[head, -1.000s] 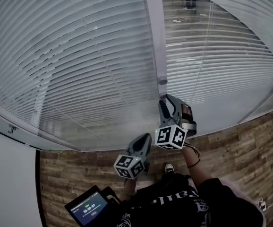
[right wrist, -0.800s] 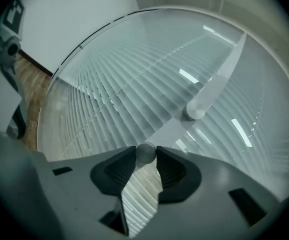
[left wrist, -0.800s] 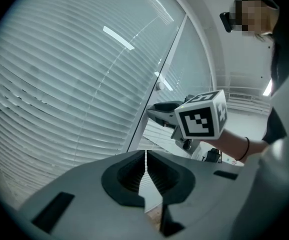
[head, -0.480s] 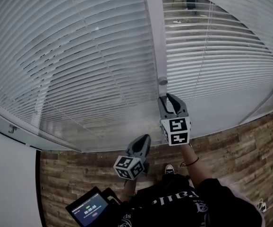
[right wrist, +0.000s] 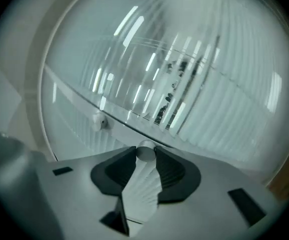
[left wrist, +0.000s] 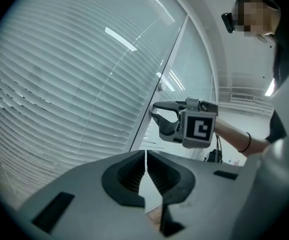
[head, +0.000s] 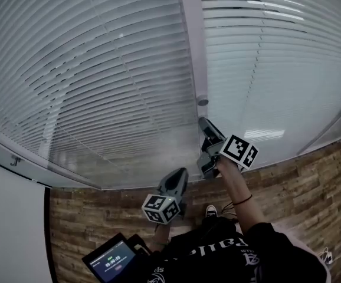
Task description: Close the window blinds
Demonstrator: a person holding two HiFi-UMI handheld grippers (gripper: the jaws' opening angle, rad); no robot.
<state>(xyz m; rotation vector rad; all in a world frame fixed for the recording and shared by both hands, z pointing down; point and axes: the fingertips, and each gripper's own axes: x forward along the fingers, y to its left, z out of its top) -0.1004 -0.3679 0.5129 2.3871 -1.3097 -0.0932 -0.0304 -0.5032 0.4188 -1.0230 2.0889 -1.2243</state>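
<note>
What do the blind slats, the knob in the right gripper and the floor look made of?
Blind slats: thin, uniform white strips, likely painted metal or plastic. Knob: matte white with moulded ribs, probably plastic. Floor: brown wood-grain planks, possibly laminate.

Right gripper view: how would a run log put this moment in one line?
right gripper: shut on tilt wand | left gripper: shut, empty, held lower | right blind: slats nearly flat

Wood-plank floor, black sneaker on it
</note>
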